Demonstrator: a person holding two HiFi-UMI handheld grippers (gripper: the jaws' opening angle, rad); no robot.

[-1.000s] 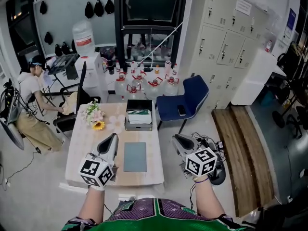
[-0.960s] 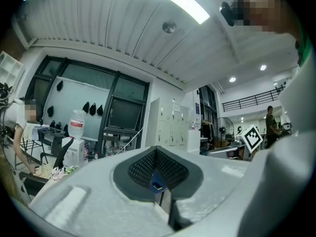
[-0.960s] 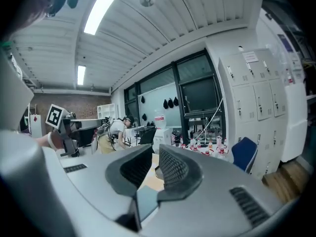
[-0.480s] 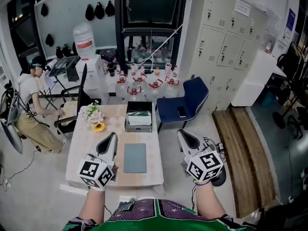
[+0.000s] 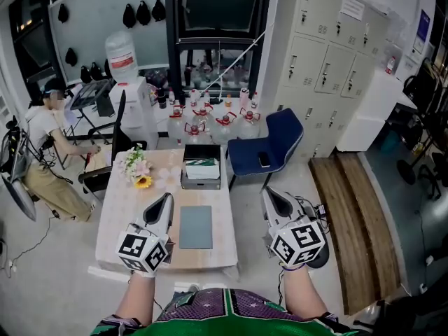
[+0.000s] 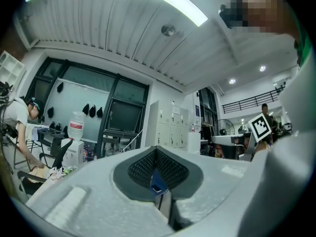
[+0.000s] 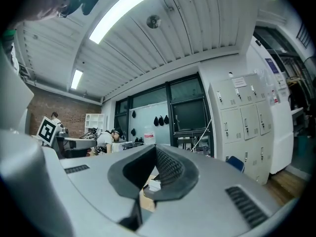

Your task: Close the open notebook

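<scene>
Head view, with both gripper views. The notebook [image 5: 196, 227] lies flat on the desk [image 5: 122, 208], its grey-green cover shut. It sits on the near side of a dark box [image 5: 201, 183] holding papers. A bunch of flowers [image 5: 138, 168] stands farther back, toward the desk's left side.

My left hand-held gripper [image 5: 166, 199] is over the desk, just beside the notebook's left edge. In the left gripper view its jaws stand together at the tips and grip nothing.

My right hand-held gripper [image 5: 271, 193] is past the desk's right edge, over the floor and apart from the notebook. In the right gripper view its jaws are closing to meet at the tips, with nothing between them.

Beyond the desk are a blue chair [image 5: 269, 145] and a row of water bottles [image 5: 210, 124] on the floor.
</scene>
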